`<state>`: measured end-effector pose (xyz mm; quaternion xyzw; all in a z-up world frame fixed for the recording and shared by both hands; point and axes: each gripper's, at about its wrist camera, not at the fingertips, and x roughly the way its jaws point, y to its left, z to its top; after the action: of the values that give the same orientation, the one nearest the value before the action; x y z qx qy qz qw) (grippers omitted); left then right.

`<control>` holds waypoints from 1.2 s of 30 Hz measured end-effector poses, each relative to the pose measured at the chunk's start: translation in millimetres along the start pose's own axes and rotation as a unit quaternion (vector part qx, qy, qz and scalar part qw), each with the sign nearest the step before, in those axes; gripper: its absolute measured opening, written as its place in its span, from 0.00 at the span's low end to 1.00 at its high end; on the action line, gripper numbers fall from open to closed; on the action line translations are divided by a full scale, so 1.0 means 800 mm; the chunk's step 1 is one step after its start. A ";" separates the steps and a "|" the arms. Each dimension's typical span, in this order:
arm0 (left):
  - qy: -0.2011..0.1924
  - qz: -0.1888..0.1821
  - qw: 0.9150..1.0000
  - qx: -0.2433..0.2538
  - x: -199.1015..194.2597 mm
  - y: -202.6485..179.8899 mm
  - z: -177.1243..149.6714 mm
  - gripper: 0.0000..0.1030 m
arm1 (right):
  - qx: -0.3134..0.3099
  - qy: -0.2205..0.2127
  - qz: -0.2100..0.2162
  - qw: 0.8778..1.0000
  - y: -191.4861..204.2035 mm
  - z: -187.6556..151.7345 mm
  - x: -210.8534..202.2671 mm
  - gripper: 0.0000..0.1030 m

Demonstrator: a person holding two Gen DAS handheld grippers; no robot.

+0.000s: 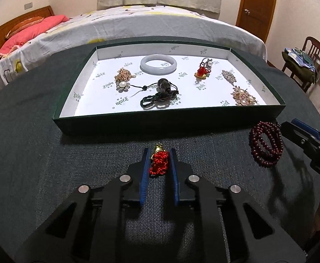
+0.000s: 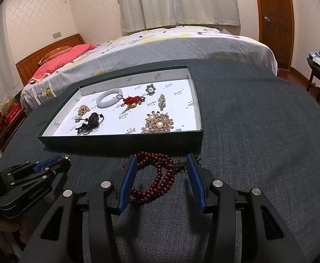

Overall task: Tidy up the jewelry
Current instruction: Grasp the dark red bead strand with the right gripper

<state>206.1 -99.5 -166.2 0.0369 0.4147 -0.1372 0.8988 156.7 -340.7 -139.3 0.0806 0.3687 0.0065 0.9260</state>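
Note:
A shallow green box [image 1: 166,120] with a white lining sits on the dark table and also shows in the right wrist view [image 2: 120,141]. In it lie a pale bangle [image 1: 157,64], a black cord pendant [image 1: 160,96], a red knot charm [image 1: 201,71] and several pearl brooches. My left gripper [image 1: 159,155] is shut on a red knot charm with a gold bell [image 1: 159,162], low on the table before the box. My right gripper [image 2: 161,164] is open around a dark red bead bracelet [image 2: 157,175] lying on the table; the bracelet [image 1: 266,142] also shows in the left wrist view.
The round table has a dark blue-grey cloth [image 2: 258,144]. A bed [image 1: 127,26] stands behind it, a wooden door [image 2: 274,17] at the back right, and a chair with clothes [image 1: 302,59] to the right.

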 end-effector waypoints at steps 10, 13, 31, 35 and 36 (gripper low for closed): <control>-0.012 -0.001 1.000 -0.005 -0.015 0.010 0.004 0.10 | -0.007 0.010 0.003 1.000 0.008 -0.003 0.006 0.45; -0.018 0.002 1.000 -0.008 -0.021 0.016 0.006 0.10 | -0.007 0.018 0.006 1.000 0.011 -0.004 0.011 0.48; -0.026 0.020 0.999 -0.036 -0.032 0.052 0.004 0.10 | -0.038 0.054 -0.027 0.997 0.037 0.001 0.039 0.71; -0.026 0.020 0.999 -0.039 -0.032 0.055 0.002 0.10 | -0.043 0.069 -0.025 0.996 0.040 -0.003 0.043 0.71; -0.026 0.019 0.999 -0.040 -0.032 0.056 0.002 0.10 | -0.041 0.072 -0.022 0.996 0.039 -0.004 0.044 0.71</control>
<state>204.0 -51.7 -148.2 0.0057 0.3959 -0.1042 0.9124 181.3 -307.1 -160.9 0.0339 0.4351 0.0065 0.8997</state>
